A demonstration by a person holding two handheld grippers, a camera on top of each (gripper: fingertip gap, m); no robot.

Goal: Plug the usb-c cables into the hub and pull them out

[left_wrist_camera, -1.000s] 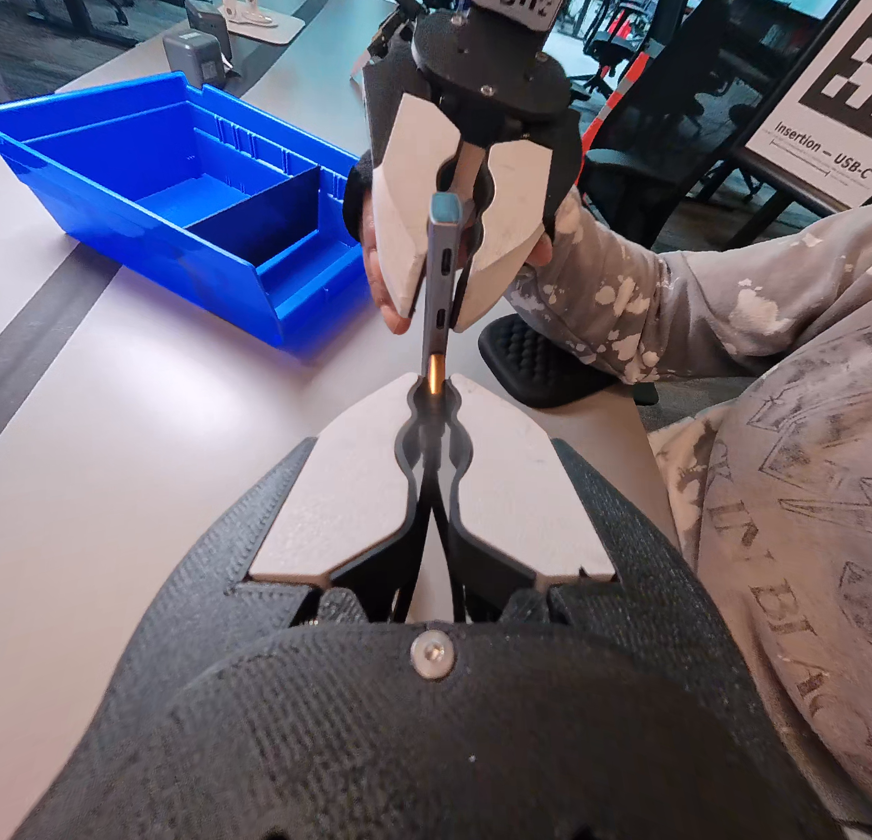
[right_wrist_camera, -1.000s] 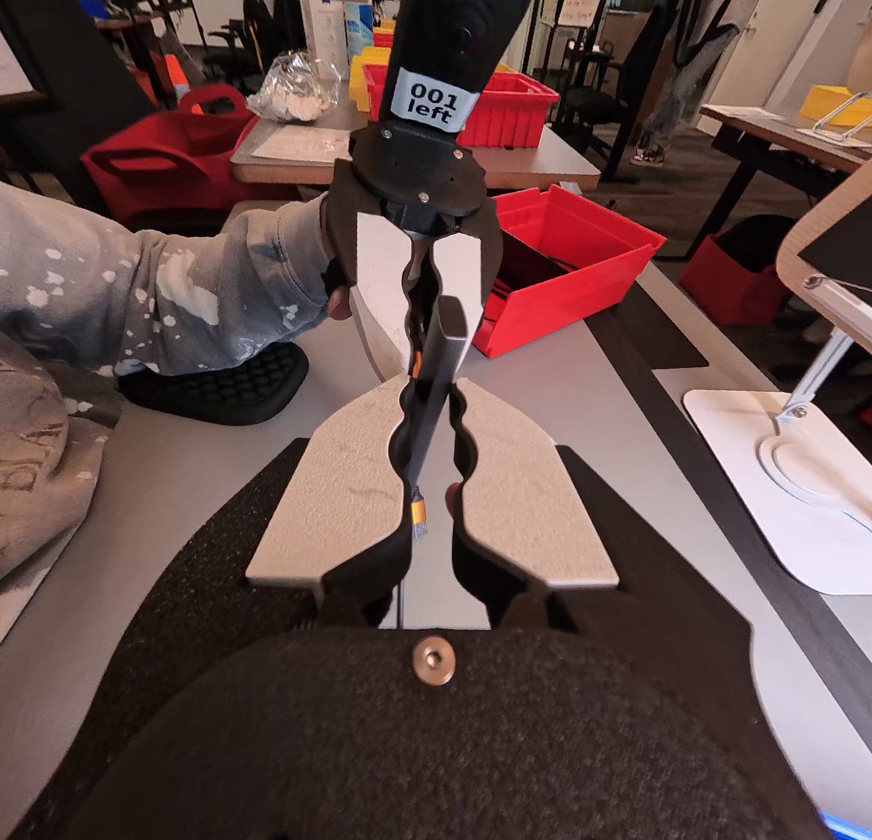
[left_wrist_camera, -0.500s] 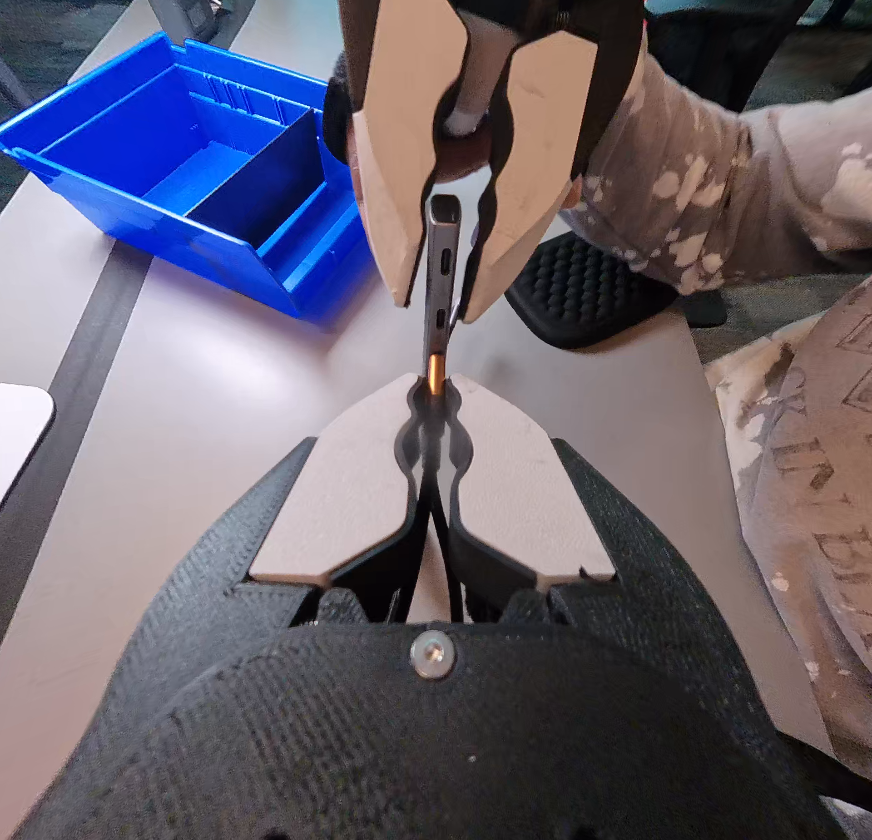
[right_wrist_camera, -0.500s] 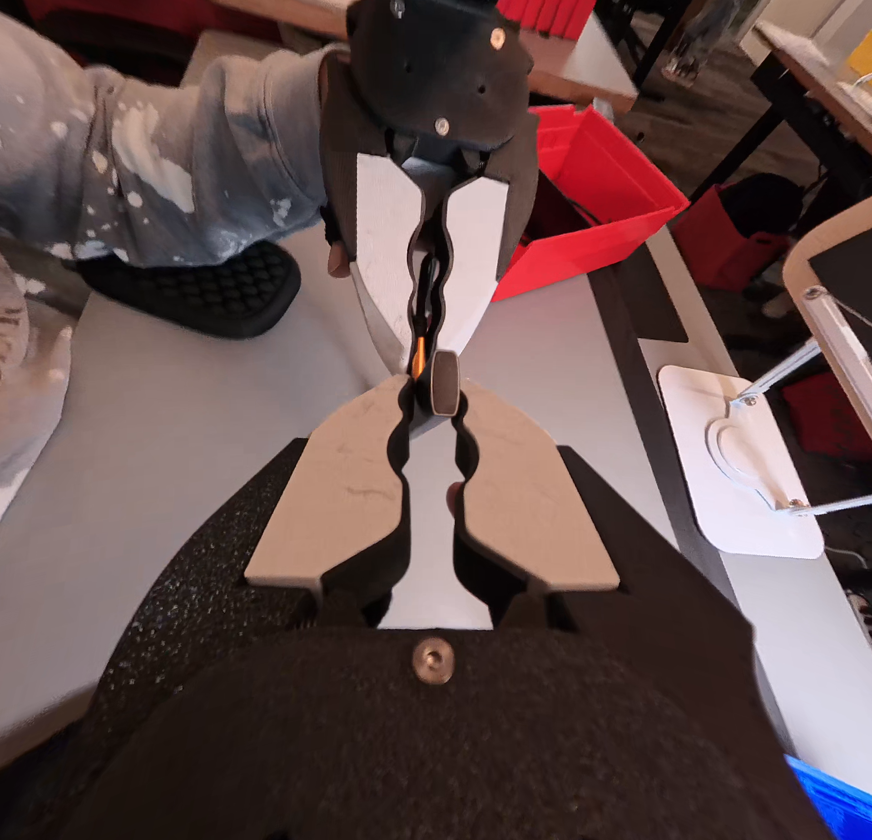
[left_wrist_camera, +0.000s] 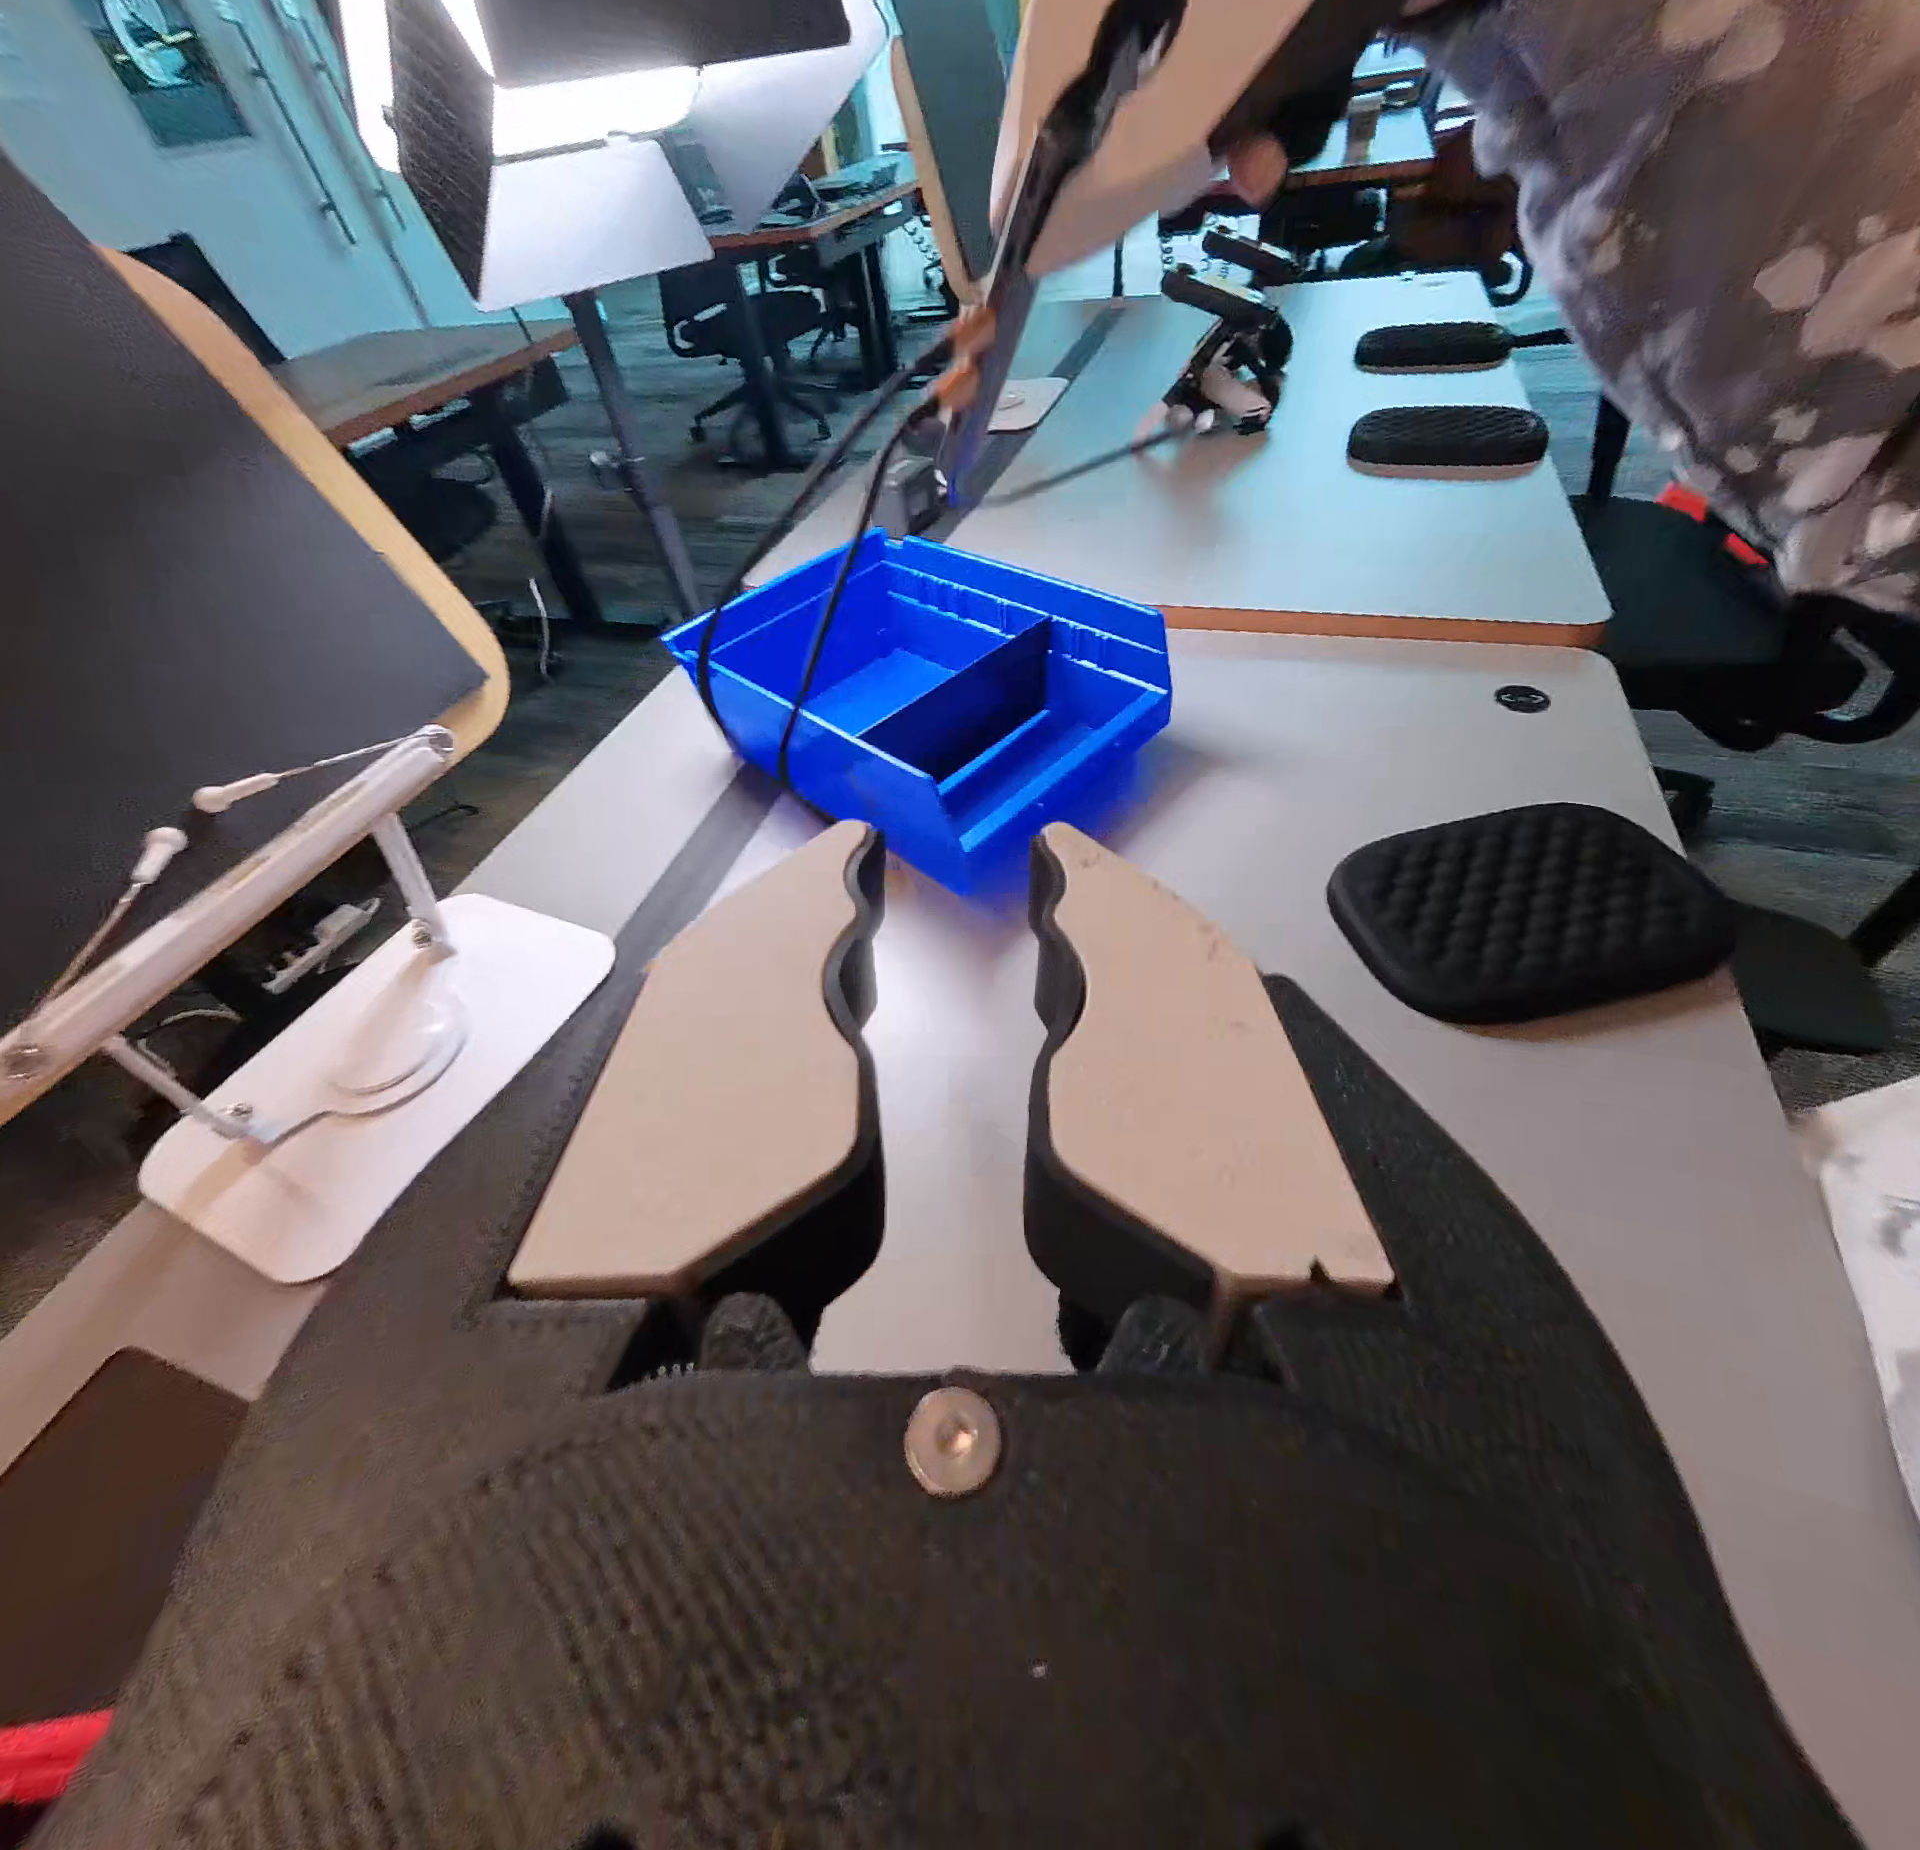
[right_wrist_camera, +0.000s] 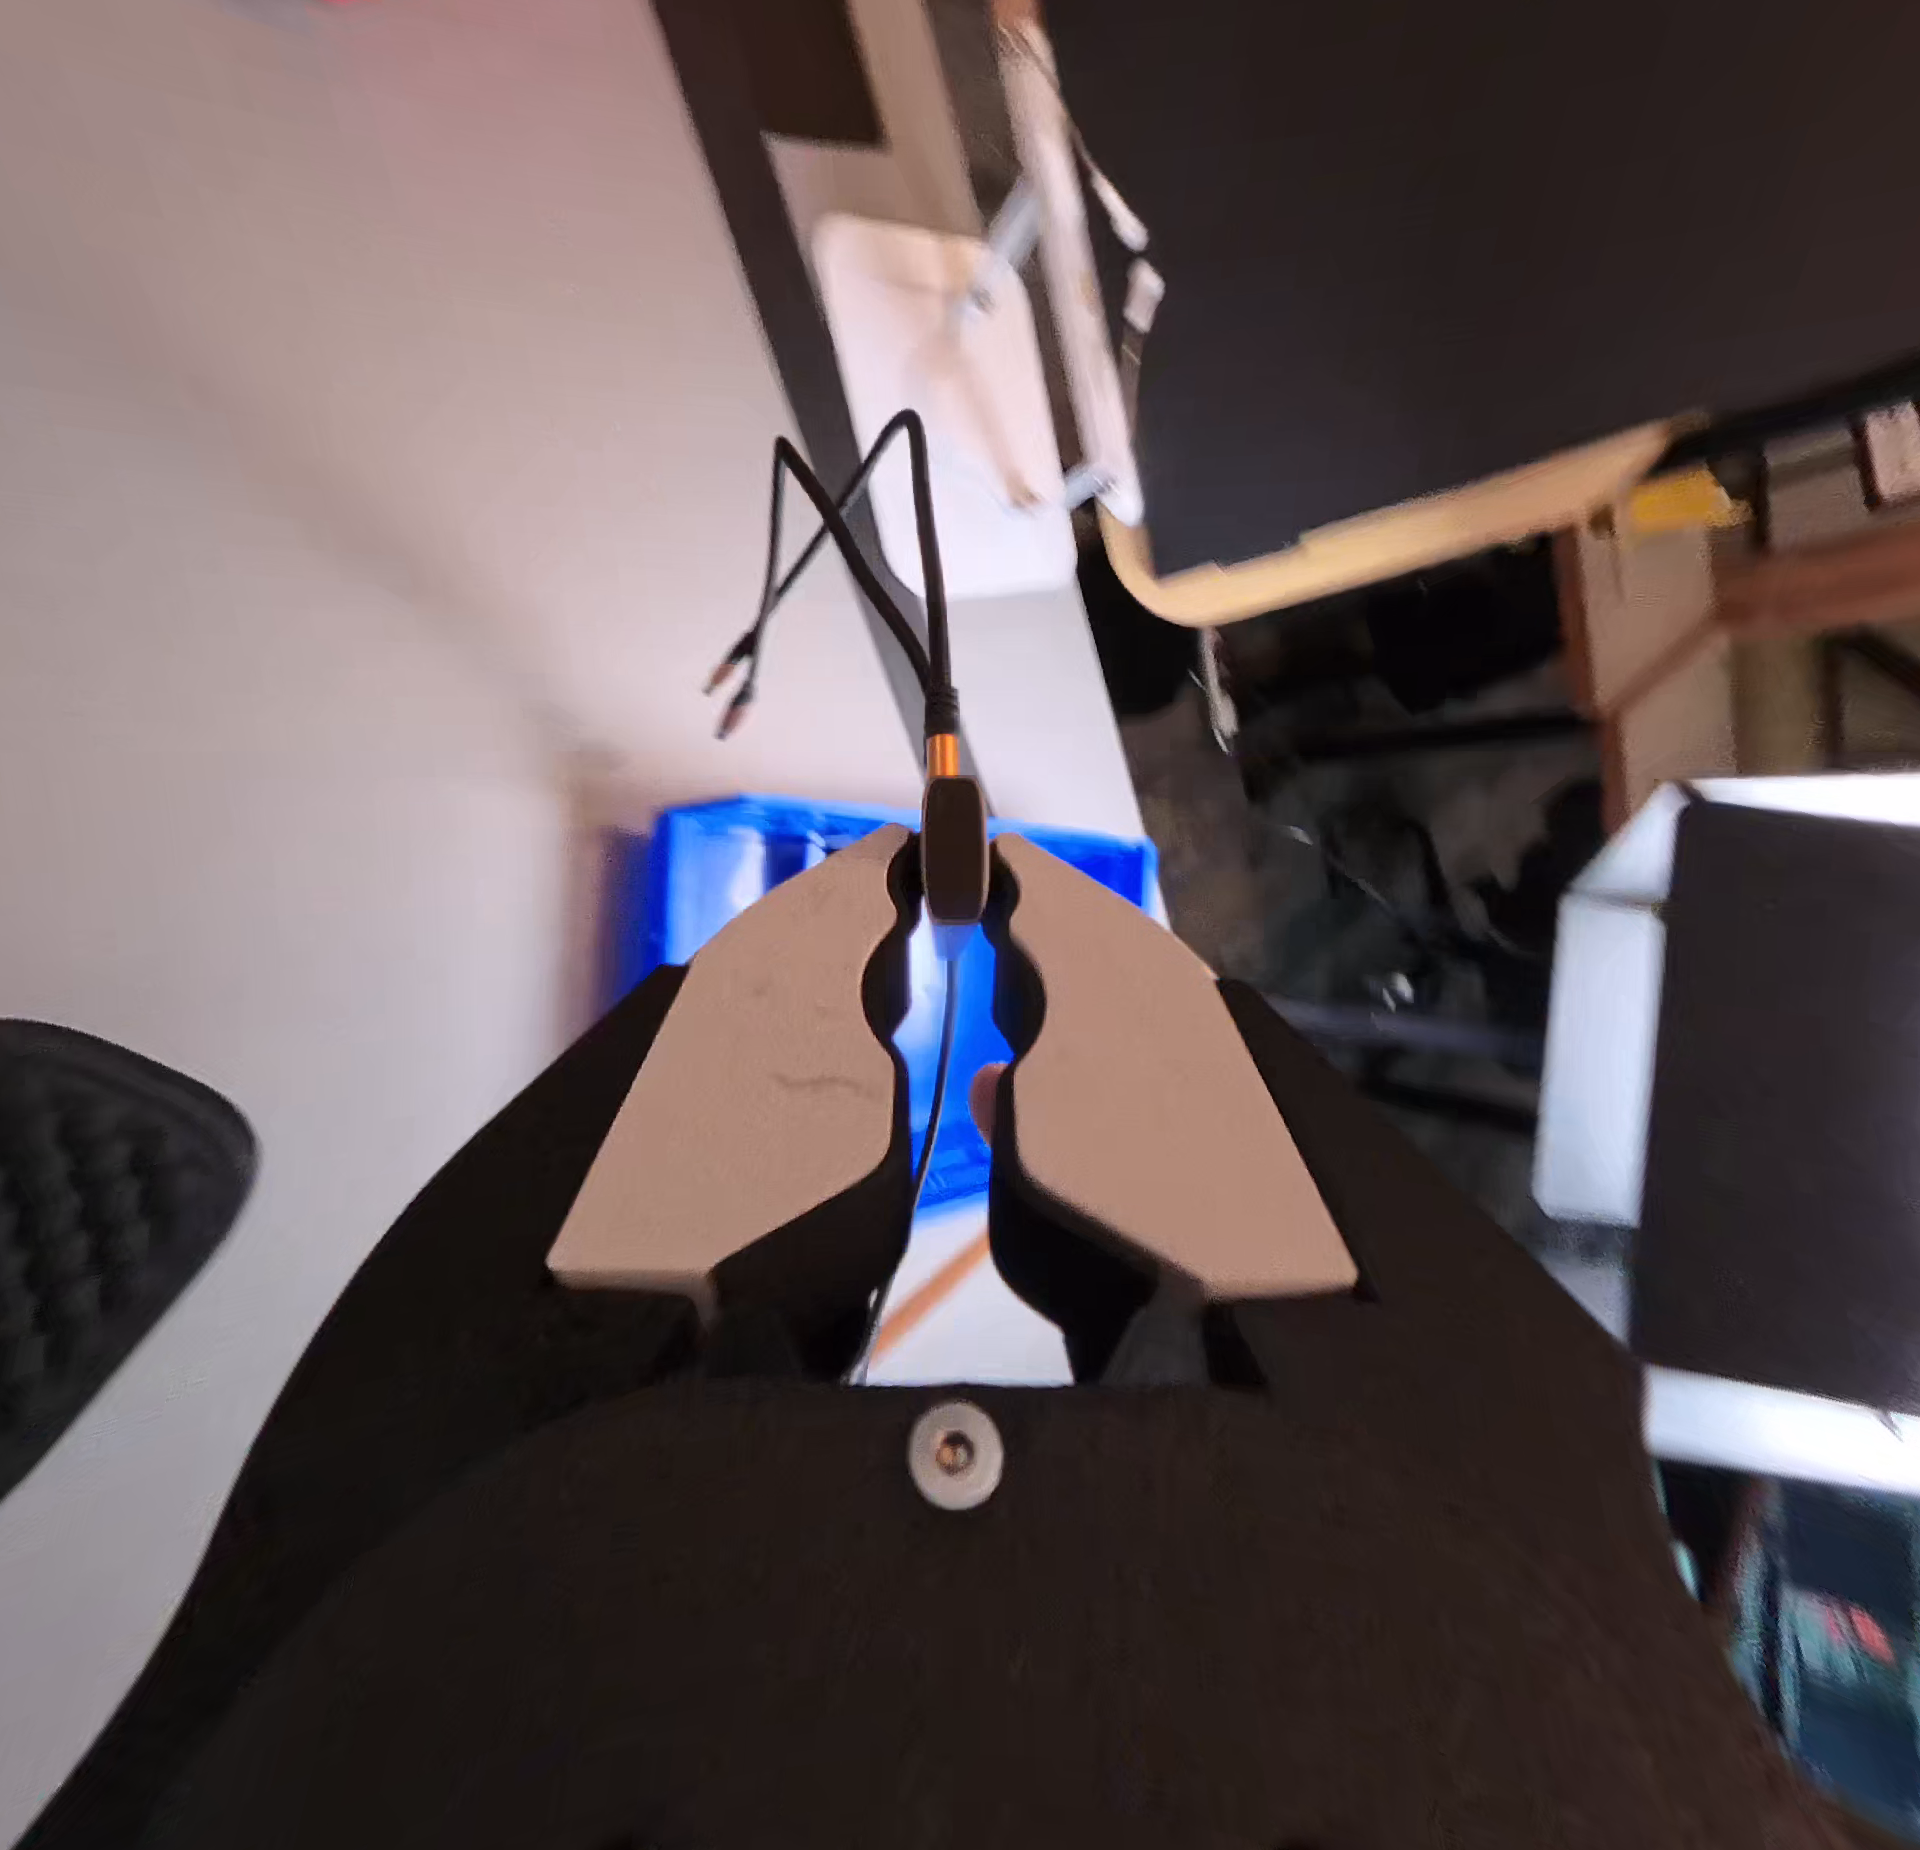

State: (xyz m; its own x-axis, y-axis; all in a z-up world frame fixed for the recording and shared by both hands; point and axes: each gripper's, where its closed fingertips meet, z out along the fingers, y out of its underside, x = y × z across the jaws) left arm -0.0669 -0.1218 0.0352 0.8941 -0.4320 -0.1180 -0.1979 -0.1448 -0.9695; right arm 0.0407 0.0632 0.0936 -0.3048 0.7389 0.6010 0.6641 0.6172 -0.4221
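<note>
My left gripper (left_wrist_camera: 956, 850) is open and empty, low over the grey table (left_wrist_camera: 1351, 1125). My right gripper (left_wrist_camera: 1049, 190) is high at the top of the left wrist view, shut on the slim grey hub (left_wrist_camera: 992, 366). Two black usb-c cables (left_wrist_camera: 821, 616) with orange plugs (left_wrist_camera: 964, 346) sit in the hub's side and hang down in front of the blue bin (left_wrist_camera: 1049, 761). In the right wrist view the right gripper (right_wrist_camera: 954, 850) clamps the hub (right_wrist_camera: 954, 855) end-on. An orange plug (right_wrist_camera: 943, 756) shows beyond it, and the cables' loose ends (right_wrist_camera: 732, 694) dangle in the air.
A black wrist pad (left_wrist_camera: 1527, 907) lies right of the left gripper. A white stand base (left_wrist_camera: 364, 1073) holding a dark board (left_wrist_camera: 156, 605) is at the left. A softbox light (left_wrist_camera: 582, 86) stands behind. The blue bin (right_wrist_camera: 717, 886) lies below the right gripper. There is about 25 centimeters between the tips of the two grippers.
My left gripper has let go of the cable plug, opened and drawn back. My right gripper has lifted the hub away, with both cables still plugged in and hanging over the blue bin.
</note>
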